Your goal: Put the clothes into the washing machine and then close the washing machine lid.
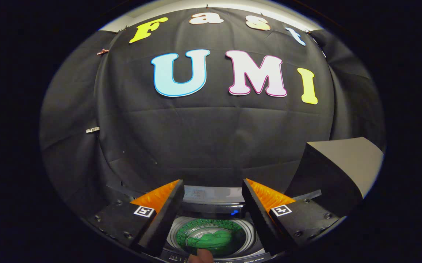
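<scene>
Gripper (213, 197): your fingers stand wide apart with nothing between them, above the washing machine (211, 213).
Clothes (209, 240): a green bundle lies down in the drum, between the fingers and below them.
Fingertip (200, 255): it sits at the drum's near rim, so closing there could catch it.
Lid (337, 170): a raised panel beyond the right finger looks like it; swing it hard and it could slam.
</scene>
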A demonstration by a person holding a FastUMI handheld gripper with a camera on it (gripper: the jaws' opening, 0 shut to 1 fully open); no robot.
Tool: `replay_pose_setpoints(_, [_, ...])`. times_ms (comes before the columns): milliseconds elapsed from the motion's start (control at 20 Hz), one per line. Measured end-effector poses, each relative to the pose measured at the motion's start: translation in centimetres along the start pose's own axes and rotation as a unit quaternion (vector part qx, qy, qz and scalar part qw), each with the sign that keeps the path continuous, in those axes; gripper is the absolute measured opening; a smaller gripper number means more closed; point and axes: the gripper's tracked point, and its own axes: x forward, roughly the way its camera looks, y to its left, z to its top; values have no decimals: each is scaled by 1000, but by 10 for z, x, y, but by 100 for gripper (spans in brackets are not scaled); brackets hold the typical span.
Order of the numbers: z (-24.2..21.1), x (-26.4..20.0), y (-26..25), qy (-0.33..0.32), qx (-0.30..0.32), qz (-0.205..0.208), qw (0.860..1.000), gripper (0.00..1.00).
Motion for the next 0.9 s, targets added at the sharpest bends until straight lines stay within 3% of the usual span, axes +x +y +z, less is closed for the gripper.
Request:
replay_pose_setpoints(200, [-38, -6, 4, 10, -3, 12, 1000, 100])
replay_pose_setpoints(450, [-58, -26, -12, 5, -15, -14, 1000, 100])
replay_pose_setpoints(700, [-54, -50, -31, -12, -10, -29, 999, 100])
replay_pose_setpoints(900, [-24, -77, -41, -41, -26, -43, 998, 100])
